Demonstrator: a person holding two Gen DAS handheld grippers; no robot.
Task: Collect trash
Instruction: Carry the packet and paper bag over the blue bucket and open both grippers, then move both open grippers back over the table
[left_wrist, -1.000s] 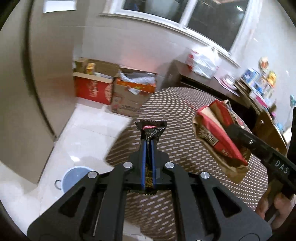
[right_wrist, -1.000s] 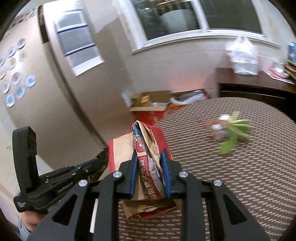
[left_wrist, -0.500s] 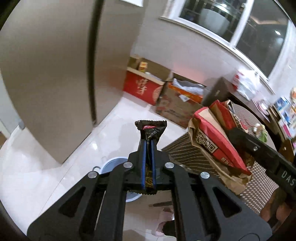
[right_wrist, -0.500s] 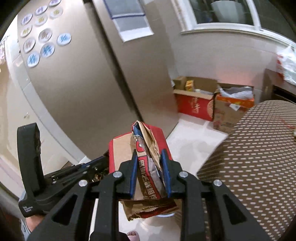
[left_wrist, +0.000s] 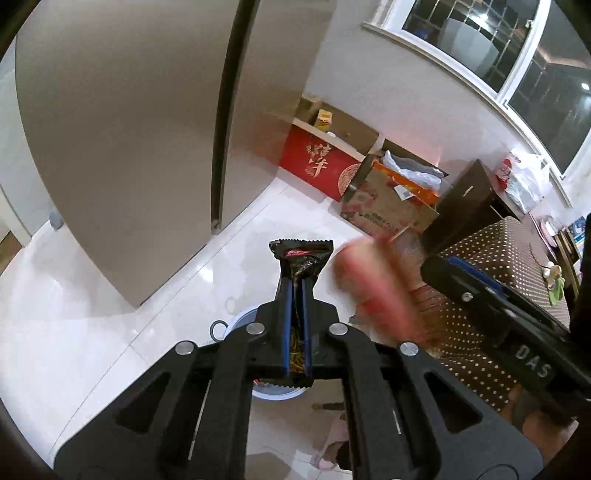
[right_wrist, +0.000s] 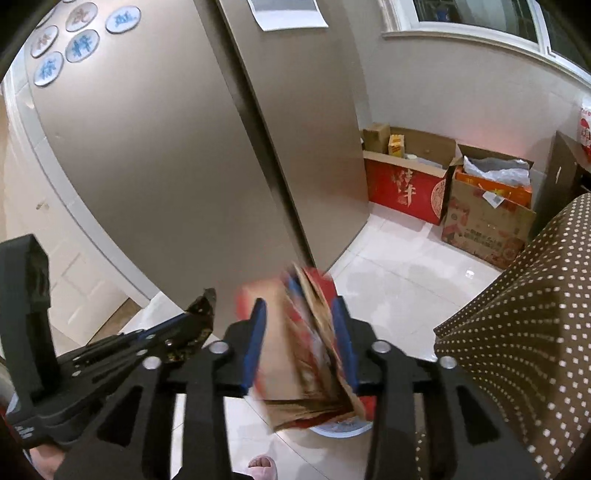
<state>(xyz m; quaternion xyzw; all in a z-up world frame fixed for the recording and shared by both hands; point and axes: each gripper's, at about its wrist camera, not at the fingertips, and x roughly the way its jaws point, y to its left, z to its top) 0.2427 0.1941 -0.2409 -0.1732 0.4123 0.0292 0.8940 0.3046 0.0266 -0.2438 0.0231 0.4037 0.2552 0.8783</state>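
My rig: two matte-black handheld grippers.
Left gripper (left_wrist: 297, 291) and right gripper (right_wrist: 302, 332) have blue pads, silver screws; right body is marked "DAS" in white; pink slipper (right_wrist: 263, 466) underfoot.

Glossy white tile floor (left_wrist: 110, 317), beige fridge (right_wrist: 155, 155), dark window (left_wrist: 517, 55)

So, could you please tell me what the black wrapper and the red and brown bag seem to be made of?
The black wrapper looks like glossy plastic film: shiny highlights, a crimped, serrated end seal. The red and brown bag looks like matte kraft paper with red print, showing creases and folded brown edges; motion blur leaves any lining uncertain.
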